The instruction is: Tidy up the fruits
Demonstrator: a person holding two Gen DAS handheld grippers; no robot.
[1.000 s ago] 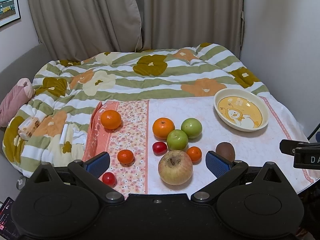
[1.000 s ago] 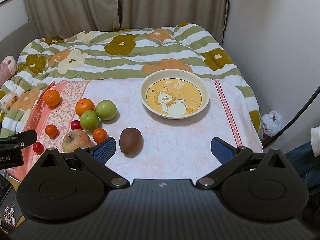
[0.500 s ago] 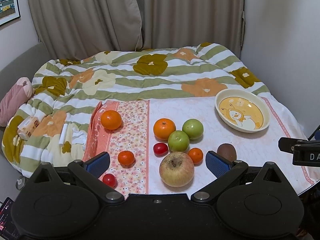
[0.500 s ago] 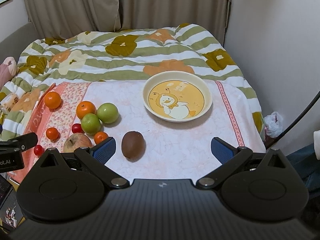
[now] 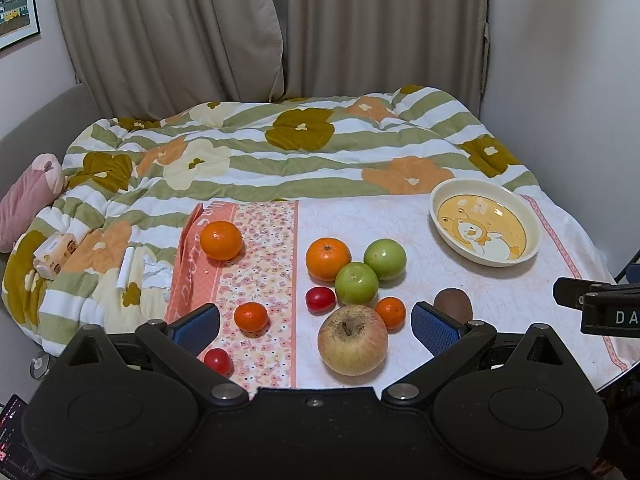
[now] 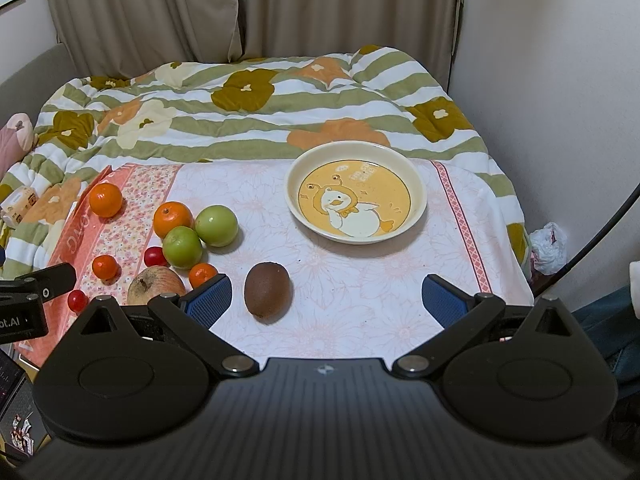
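Fruit lies loose on a cloth-covered table: a large apple (image 5: pixel 353 340), two green apples (image 5: pixel 356 283) (image 5: pixel 385 253), two big oranges (image 5: pixel 328 258) (image 5: pixel 221 240), two small mandarins (image 5: pixel 251 316) (image 5: pixel 390 312), two red tomatoes (image 5: pixel 320 299) (image 5: pixel 218 360) and a brown kiwi (image 6: pixel 267 289). An empty cream plate (image 6: pixel 416 184) with a duck picture sits at the back right. My left gripper (image 5: pixel 316 322) is open, above the near edge by the large apple. My right gripper (image 6: pixel 326 298) is open, with the kiwi just inside its left finger.
A flowered quilt (image 5: pixel 280 152) covers the bed behind the table. A tissue pack (image 5: pixel 54 254) and a pink plush (image 5: pixel 28 196) lie at the left. A wall stands close on the right, with a plastic bag (image 6: pixel 550 244) on the floor.
Both grippers have drifted slightly; in the right wrist view the plate and kiwi have shifted a little rightward and nearer. No fruit has moved and both grippers stay open.
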